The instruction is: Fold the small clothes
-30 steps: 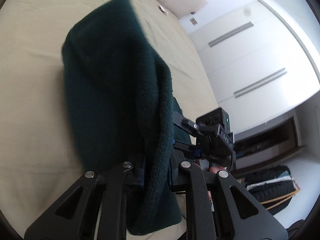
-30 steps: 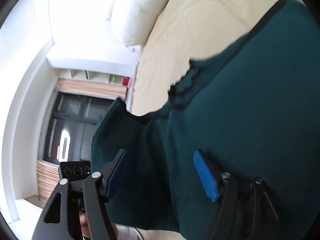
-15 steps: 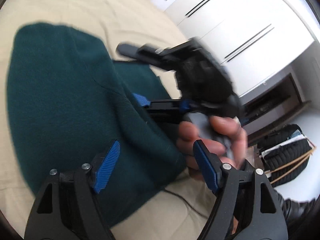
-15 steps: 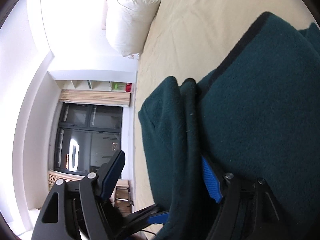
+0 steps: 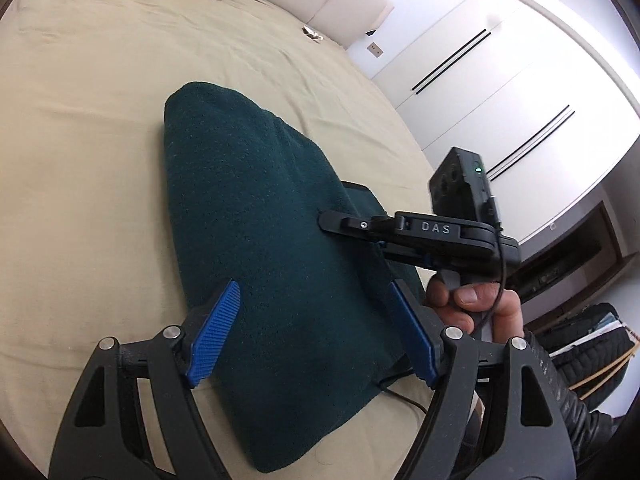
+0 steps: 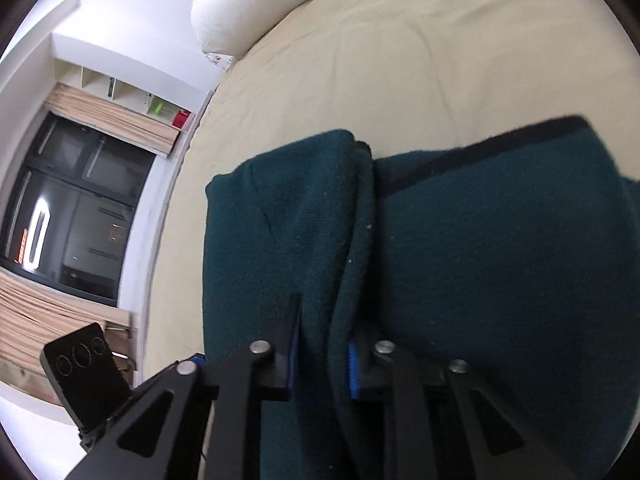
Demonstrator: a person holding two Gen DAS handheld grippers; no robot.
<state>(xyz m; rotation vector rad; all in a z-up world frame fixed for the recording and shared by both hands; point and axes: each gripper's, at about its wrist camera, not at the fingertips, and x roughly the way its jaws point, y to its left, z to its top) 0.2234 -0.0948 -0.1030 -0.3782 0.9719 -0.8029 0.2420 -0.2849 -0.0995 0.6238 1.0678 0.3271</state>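
Risk of dragging the fold apart: right gripper [image 6: 322,360] closing on a ridge of the green garment [image 5: 256,240] on the bed [image 5: 80,120], left gripper [image 5: 316,332] fingers apart, holding nothing down.

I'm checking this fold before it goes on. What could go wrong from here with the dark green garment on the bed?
1. The right hand-held gripper is closing on a bunched ridge of the dark green knitted garment; it may catch several layers and drag the fold askew.
2. The left hand-held gripper stands open above the cloth, so nothing pins that side; a pull could slide the whole garment over the smooth beige bedsheet.
3. A thin black cable lies near the garment's edge and might snag.
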